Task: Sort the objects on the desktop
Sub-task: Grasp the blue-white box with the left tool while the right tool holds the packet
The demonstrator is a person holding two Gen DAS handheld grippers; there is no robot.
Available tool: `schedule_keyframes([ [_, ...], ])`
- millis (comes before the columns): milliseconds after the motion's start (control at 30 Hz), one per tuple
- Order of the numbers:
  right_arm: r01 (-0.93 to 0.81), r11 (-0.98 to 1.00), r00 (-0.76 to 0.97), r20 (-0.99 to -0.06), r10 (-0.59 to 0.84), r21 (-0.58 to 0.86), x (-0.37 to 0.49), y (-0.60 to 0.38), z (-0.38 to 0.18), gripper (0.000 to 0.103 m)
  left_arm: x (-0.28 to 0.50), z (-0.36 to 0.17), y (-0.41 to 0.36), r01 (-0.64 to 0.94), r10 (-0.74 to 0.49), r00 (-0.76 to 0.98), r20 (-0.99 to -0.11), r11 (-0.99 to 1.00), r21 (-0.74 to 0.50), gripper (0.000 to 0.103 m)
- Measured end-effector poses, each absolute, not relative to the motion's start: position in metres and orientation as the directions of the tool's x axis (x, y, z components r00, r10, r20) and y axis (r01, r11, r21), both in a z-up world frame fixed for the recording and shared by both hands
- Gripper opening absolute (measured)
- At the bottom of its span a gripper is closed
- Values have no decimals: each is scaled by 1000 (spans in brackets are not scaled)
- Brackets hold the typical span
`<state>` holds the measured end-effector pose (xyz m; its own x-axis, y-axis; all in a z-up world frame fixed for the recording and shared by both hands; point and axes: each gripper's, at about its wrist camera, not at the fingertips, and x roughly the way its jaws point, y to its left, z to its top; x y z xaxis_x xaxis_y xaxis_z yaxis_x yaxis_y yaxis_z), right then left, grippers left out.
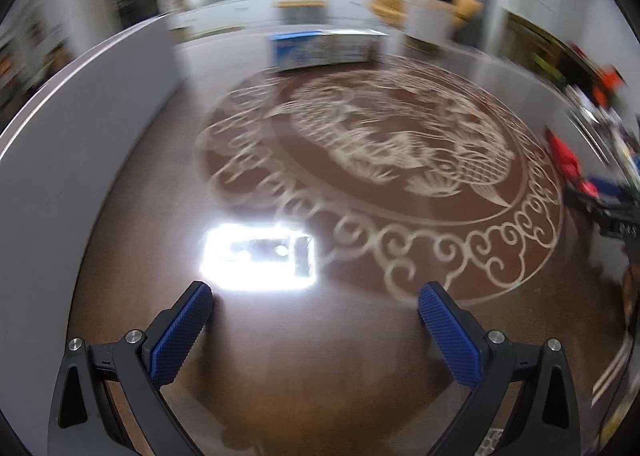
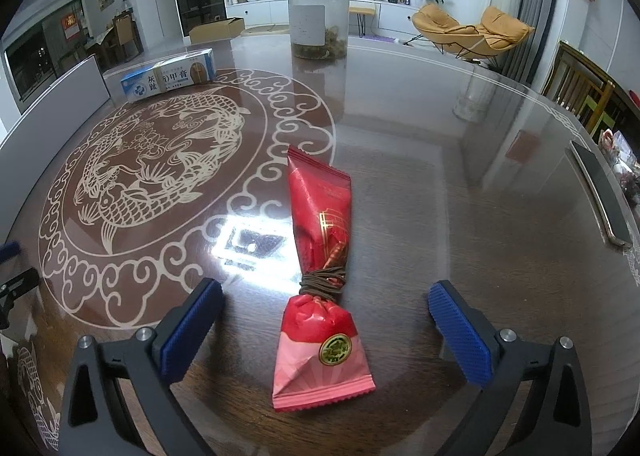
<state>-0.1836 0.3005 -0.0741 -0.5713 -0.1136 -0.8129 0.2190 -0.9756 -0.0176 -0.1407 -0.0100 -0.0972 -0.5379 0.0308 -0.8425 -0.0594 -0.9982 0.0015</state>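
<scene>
Right wrist view: the right gripper (image 2: 324, 306) hangs just above the glossy table (image 2: 460, 215), its jaws spread wide, the blue pads (image 2: 192, 326) clear of everything.
Task's thing: a red foil snack packet (image 2: 320, 256) lies flat on the table between the open jaws, touching neither pad, its pink end nearest the camera.
Binding: a brown elastic cord (image 2: 322, 282) is wound round the packet's waist, pinching it into two lobes.
Handling, judged: light, soft and crinkly; the foil is probably slick and would crush or slide under a hard squeeze.
Where to hold, judged: across the bound waist, where the packet is narrowest and firmest, or across the fuller pink lobe just behind it.
Other sortables: a blue-and-white medicine box (image 2: 170, 79) sits far left near the table's back edge; a clear jar with a black lid (image 2: 318, 15) stands behind, well apart from the packet.
Left wrist view: the left gripper (image 1: 316, 306) is also open with nothing between its pads, over bare table beside the fish inlay (image 1: 380, 175).
Hard to read: the left view is smeared, so the box (image 1: 324, 49) shows only as a blue-and-white blur; red shapes at its right edge cannot be identified.
Glare: a bright lamp reflection (image 2: 252, 244) washes out the table beside the packet.
Cut off: a dark flat device (image 2: 600, 195) at the right edge, possibly a phone; jar contents unclear.
</scene>
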Motion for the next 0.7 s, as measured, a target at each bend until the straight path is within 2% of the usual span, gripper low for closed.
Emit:
schedule_keyframes([
  [133,219,-976,-571,-813,-114,-18,-184,301,-74,103,-206,-97,-20,-189,88,-464,-882,-982,1,103],
  [200,219,-976,-571,-813,-114,-17,-184,301,-74,103,-246,-97,-31,-214,103,-475,-874,-977,1,103],
  [467,229,-973,-570,-813,-120,-17,-184,297,-74,103,-354,-99,-57,-174,93,-540,-836,-985,3,103],
  [600,239,-971,-569,-813,-126,-17,-184,295,-75,103,-391,-100,-50,-181,92,-547,-832,-983,10,103],
  [700,240,-971,-568,-813,-127,-16,-184,294,-75,103,-416,-98,-31,-211,73,-567,-821,-976,59,103],
])
